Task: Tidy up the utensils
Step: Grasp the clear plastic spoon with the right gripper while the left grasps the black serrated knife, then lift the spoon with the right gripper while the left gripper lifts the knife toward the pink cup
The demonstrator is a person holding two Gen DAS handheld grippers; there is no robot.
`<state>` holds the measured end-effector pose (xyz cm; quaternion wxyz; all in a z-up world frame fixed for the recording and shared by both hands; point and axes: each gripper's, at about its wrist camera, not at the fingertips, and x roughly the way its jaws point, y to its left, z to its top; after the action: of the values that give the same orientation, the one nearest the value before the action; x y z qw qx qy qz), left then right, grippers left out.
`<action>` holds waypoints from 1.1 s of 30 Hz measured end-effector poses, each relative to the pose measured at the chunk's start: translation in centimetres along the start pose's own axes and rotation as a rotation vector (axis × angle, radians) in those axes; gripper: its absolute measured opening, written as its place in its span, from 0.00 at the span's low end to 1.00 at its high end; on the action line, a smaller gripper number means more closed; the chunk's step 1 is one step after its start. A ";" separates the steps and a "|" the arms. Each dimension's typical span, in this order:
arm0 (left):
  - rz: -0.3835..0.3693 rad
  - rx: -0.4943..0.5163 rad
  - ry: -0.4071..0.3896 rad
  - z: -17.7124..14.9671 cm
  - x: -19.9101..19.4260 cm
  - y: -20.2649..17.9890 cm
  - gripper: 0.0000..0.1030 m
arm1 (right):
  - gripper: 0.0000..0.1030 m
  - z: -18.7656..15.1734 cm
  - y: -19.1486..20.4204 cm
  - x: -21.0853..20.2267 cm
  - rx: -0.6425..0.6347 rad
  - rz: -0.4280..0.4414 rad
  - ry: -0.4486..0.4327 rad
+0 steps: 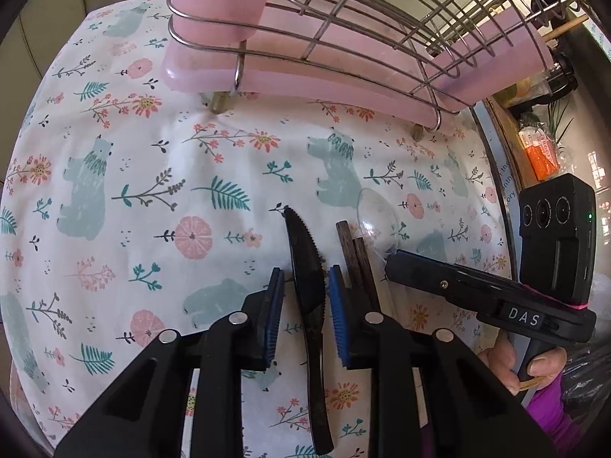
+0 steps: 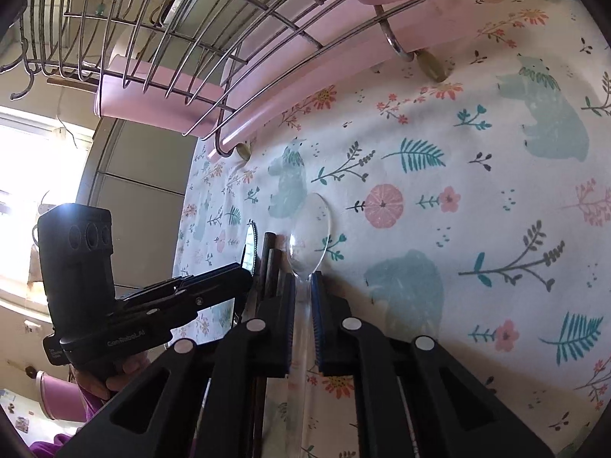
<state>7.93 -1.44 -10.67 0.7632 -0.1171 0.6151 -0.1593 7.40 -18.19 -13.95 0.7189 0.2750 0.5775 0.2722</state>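
Underneath everything lies a white cloth [image 1: 152, 145] printed with teal bears, fern sprigs and pink flowers, spread over the desk and slightly rumpled. At its far side stands a wire dish rack [image 1: 362, 19] on small feet, with a pink tray [image 1: 305, 80] slotted under its grid. Beyond the desk edge the left wrist view shows a cluttered shelf with an orange packet [image 1: 540, 152] and some greenery; the right wrist view shows a bright window [image 2: 34, 175] and pale wall panels.

Three utensils lie side by side on the cloth: a black serrated knife [image 1: 307, 278], a pair of dark wooden chopsticks [image 1: 357, 255] and a clear plastic spoon [image 2: 311, 229].

The left claw [image 1: 305, 297] straddles the knife near the middle of its length, blue pads [image 1: 275, 316] close on either side; a sliver of gap shows on the left, so the pinch is not complete. The right claw [image 2: 303, 305] is nearly pressed together on the spoon's transparent handle, just below the bowl. A hand [image 1: 534, 374] in a purple sleeve holds the right claw's grip.
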 end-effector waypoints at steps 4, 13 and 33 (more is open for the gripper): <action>-0.020 -0.009 -0.002 -0.3 -0.1 0.2 0.13 | 0.08 0.0 0.0 0.2 -0.002 0.010 -0.001; -0.066 -0.022 -0.083 -0.6 -1.5 0.5 0.02 | 0.03 -0.1 0.5 -0.7 -0.022 0.020 -0.037; -0.135 -0.068 -0.274 -1.6 -7.3 2.2 0.01 | 0.03 -0.2 1.8 -5.5 -0.082 -0.010 -0.198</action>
<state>5.19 3.43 -5.20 0.8231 -0.2049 0.5010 -0.1719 6.10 -20.83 -9.00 0.7845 0.2681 0.4933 0.2635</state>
